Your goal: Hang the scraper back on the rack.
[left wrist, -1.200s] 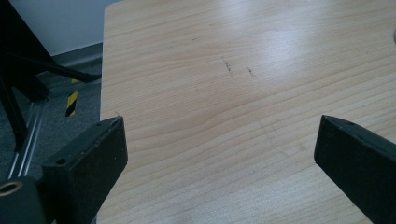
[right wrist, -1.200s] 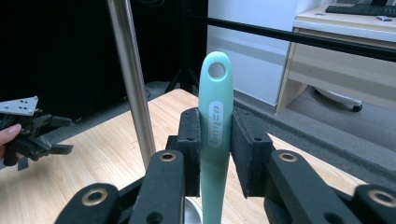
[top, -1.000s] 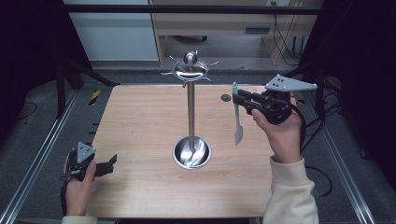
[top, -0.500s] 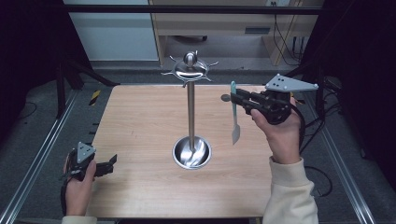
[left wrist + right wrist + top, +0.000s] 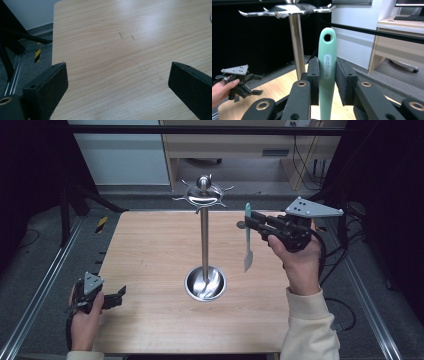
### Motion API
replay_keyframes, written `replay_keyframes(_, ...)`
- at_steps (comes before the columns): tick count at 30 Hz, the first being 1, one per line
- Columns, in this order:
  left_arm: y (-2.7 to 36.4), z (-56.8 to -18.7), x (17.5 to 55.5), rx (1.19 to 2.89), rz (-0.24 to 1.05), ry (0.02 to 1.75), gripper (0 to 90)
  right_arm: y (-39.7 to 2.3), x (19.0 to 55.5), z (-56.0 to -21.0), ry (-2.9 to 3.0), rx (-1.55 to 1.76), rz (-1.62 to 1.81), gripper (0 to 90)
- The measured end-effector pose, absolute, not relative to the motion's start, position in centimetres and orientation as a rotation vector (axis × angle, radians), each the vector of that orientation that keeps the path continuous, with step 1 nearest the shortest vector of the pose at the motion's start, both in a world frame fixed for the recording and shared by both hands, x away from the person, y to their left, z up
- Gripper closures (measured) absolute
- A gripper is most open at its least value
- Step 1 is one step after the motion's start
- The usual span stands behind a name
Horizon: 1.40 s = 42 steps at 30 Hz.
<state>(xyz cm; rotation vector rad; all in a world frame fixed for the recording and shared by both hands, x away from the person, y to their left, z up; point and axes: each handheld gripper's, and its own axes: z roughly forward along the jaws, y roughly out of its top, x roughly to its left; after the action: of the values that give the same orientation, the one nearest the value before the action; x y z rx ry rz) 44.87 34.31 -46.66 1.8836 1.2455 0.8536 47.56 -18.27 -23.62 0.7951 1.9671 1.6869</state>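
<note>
Left gripper (image 5: 116, 297) resting at the table's (image 5: 150, 250) near-left corner, jaws wide apart, holding nothing. At centre, a steel stand (image 5: 204, 240) with hooks (image 5: 227, 188) round its top and a dish base. Right gripper (image 5: 248, 224) raised beside the stand, clamped on a green utensil's (image 5: 247, 237) handle, blade hanging down, hole (image 5: 327, 37) uppermost. Risks, as a guess: hole missing a hook tip, or the handle knocking the stand and rocking it; utensil pivoting in the pads if nudged.
</note>
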Motion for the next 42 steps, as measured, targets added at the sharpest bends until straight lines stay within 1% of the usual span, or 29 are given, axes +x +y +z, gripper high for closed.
replay_keyframes(18,34.3,-46.6,44.9,1.884,0.855,1.241,2.4,-15.8,45.3,-22.0,1.952,0.683,1.708,74.0)
replay_keyframes(42,34.1,-46.6,45.0,1.896,0.857,1.232,2.4,-14.5,45.3,-22.1,1.937,0.700,1.708,74.0)
